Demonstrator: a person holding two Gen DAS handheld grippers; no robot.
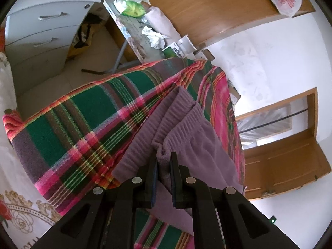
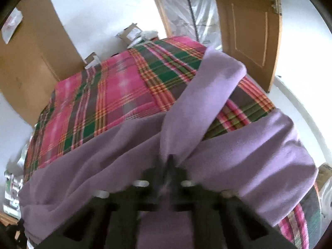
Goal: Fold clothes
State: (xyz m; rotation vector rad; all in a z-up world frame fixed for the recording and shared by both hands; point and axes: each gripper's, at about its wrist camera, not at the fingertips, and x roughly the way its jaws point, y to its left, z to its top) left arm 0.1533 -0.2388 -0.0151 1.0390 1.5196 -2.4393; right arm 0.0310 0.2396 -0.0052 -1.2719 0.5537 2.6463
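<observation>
The purple garment (image 1: 182, 128), a soft knit with a ribbed elastic band, lies on a plaid blanket (image 1: 83, 112) of green, pink and dull purple checks that covers the bed. In the left wrist view the ribbed band is bunched into a small fold right at the fingertips, and the rest of the cloth runs away from the camera up the blanket and down past the fingers toward the near edge.

The left gripper (image 1: 164, 161) has its two black fingers (image 1: 175, 166) drawn close together with that fold of the waistband pinched between the blue pads; the cloth puckers where they bite.

In the right wrist view, which is blurred, the same purple garment (image 2: 238, 155) spreads wide across the near end of the plaid blanket (image 2: 116, 99), with one flap (image 2: 207, 83) lifted and folded up over the checks. The right gripper (image 2: 166, 161) has its fingers nearly touching, and the purple cloth gathers into creases that meet at their tips, so it appears clamped on the fabric.

Beyond the bed the left view shows a grey drawer unit (image 1: 41, 31), a cluttered tabletop (image 1: 132, 33) carrying a green and white bag (image 1: 130, 5) and crumpled white tissue (image 1: 154, 36), a wooden wardrobe (image 1: 207, 10) and a wooden door (image 1: 290, 157). The right view shows the open wooden door (image 2: 249, 31) and cardboard boxes (image 2: 128, 32) against the white wall
</observation>
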